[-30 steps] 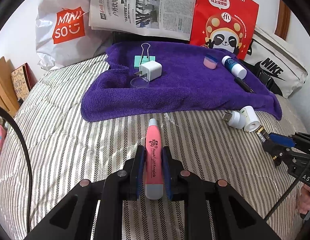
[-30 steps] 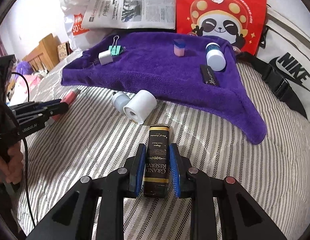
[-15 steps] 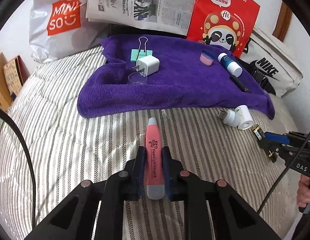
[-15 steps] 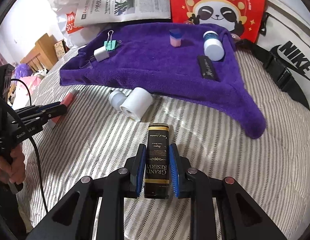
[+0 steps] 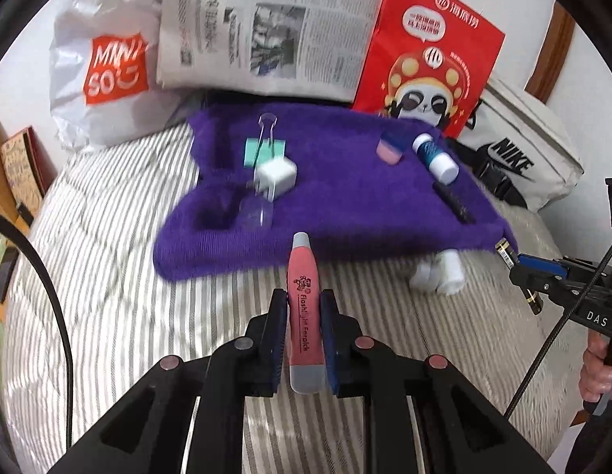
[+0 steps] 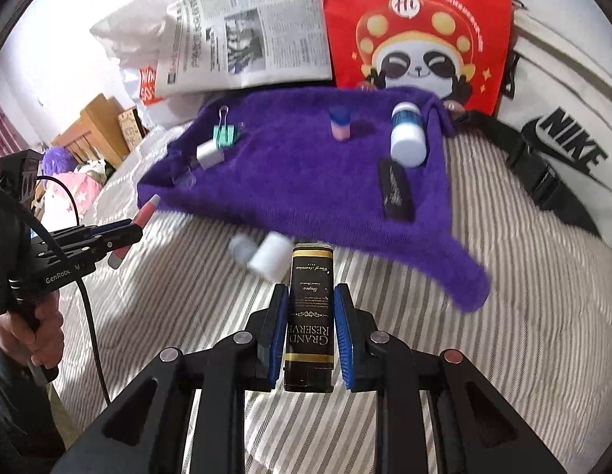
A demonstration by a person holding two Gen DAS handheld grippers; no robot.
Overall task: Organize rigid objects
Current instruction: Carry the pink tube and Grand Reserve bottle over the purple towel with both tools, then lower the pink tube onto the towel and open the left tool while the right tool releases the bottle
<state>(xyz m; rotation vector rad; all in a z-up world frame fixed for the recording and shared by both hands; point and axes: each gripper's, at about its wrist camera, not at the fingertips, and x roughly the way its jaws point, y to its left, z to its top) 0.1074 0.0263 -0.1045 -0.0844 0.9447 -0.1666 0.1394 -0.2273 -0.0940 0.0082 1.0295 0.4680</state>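
My left gripper [image 5: 304, 339] is clamping a pink pen-shaped tool [image 5: 305, 308] printed "Flashlight Earpick", above the striped bedding [image 5: 120, 300]. My right gripper [image 6: 310, 331] is gripping a black box [image 6: 310, 316] reading "GRAND RESERVE". Behind the purple towel [image 6: 298, 181] are standing MINISO [image 5: 108, 67] and NIKE [image 6: 562, 138] bags.

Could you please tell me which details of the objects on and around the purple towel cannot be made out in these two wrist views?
- Left wrist view: the white plastic rolls beside the purple towel are smeared by motion blur.
- Left wrist view: the black flat case shows no readable lettering; too small, blurred.
- Right wrist view: the black rectangular GRAND RESERVE box hides part of one roll.
- Both views: the folded newspaper text is too small.
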